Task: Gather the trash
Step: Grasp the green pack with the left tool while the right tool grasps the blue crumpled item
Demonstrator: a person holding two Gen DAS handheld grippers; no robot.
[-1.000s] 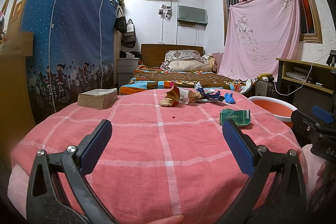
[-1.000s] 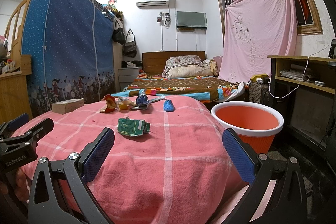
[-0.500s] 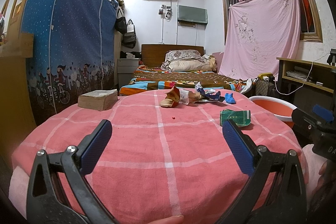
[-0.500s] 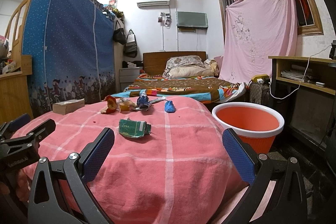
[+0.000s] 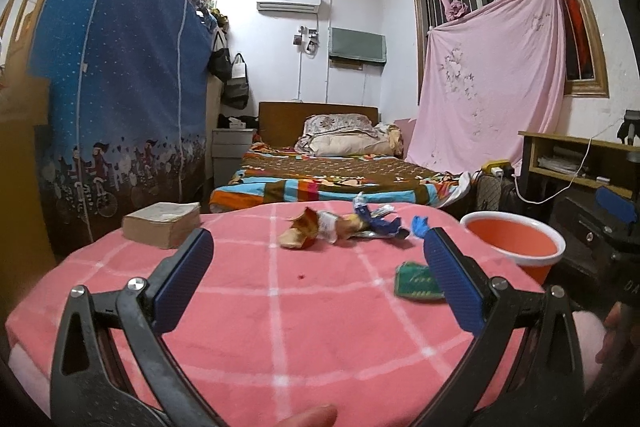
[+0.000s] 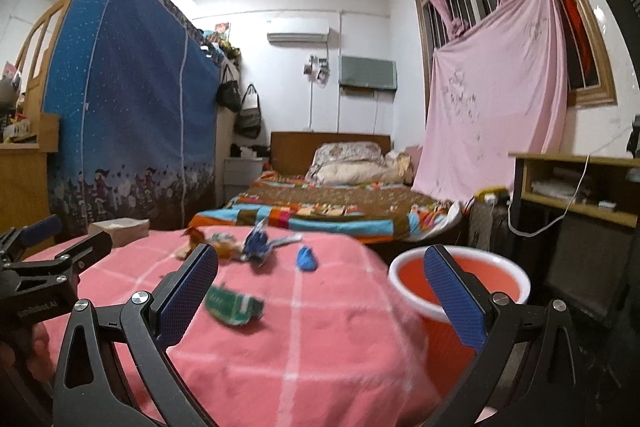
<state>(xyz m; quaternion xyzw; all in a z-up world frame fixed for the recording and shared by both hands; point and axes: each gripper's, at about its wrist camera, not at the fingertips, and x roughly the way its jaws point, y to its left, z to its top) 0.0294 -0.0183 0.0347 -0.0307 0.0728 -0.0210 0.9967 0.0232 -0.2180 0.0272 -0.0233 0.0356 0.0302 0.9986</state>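
Item 1. Left hand-held gripper (image 5: 316, 275): blue pads spread wide, nothing between them, poised over the near edge of the bench (image 5: 248, 331), which is covered in a pink checked cloth. I take the bucket as my landmark throughout.

Item 2. Right hand-held gripper (image 6: 320, 279): pads likewise wide apart and empty, held at the bench edge closest to the bucket (image 6: 460, 287). Its right finger overlaps the bucket rim in the picture; whether it touches I cannot tell.

Item 3. Green wrapper (image 6: 234, 305): flattened packet lying alone on the cloth, the piece of trash nearest the bucket. It sits just ahead of my right hand-held gripper, toward its left finger, long axis running roughly across my line of reach. From the left wrist view it (image 5: 418, 281) lies beside the right finger, partly hidden by it. The right hand is, I judge, the nearer and also the one on the bucket side.

Item 4. Blue scrap (image 6: 306, 259): small, farther from the bucket than the green wrapper.

Item 5. Wrapper heap (image 5: 340, 227): orange, white and blue crumpled foils bunched together, beyond the blue scrap.

Item 6. Book (image 5: 162, 225): thick, worn, at the bench corner farthest from the bucket. Not trash, by my reading.

Item 7. Bucket: orange, white rim, standing on the floor beside the bench, seemingly empty.
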